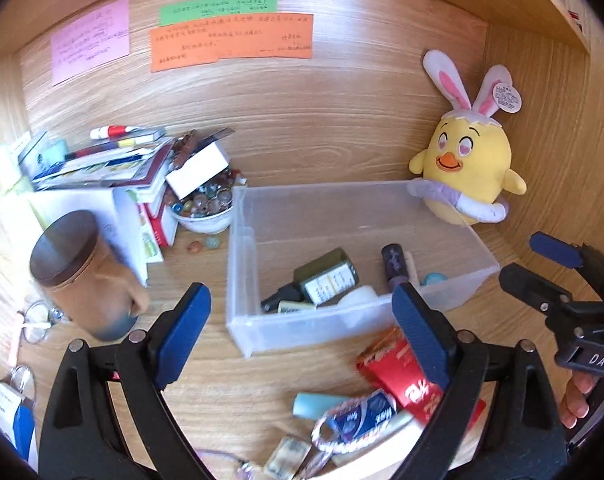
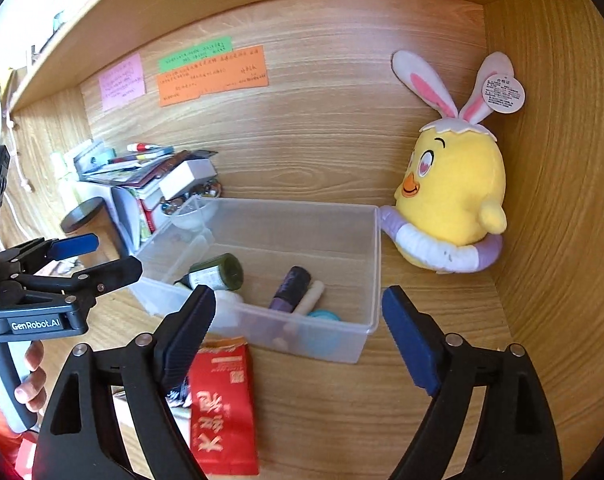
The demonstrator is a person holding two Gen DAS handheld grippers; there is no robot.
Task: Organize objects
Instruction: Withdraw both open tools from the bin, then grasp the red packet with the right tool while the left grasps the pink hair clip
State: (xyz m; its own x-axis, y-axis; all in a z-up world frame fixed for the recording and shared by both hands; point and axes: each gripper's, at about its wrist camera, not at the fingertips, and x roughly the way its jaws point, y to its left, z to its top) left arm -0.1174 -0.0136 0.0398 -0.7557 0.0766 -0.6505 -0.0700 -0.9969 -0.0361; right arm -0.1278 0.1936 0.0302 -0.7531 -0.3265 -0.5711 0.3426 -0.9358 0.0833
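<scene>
A clear plastic bin (image 1: 245, 264) (image 2: 372, 280) stands on the wooden desk. It holds a dark green bottle (image 1: 328, 276) (image 2: 215, 272), a purple tube (image 1: 394, 266) (image 2: 289, 288), a white stick and a teal cap. A red packet (image 1: 406, 380) (image 2: 221, 404) lies in front of it, with a blue-labelled item (image 1: 366, 416) and other small things beside it. My left gripper (image 1: 302, 336) is open and empty just before the bin's front wall. My right gripper (image 2: 297, 332) is open and empty over the packet and the bin's front edge.
A yellow chick plush (image 1: 468, 168) (image 2: 452, 200) sits in the back right corner against the bin. A lidded brown jar (image 1: 85, 276), a bowl of marbles (image 1: 205, 206) and a pile of books and boxes (image 1: 101, 176) stand left. Keys and a badge (image 1: 17, 396) lie front left.
</scene>
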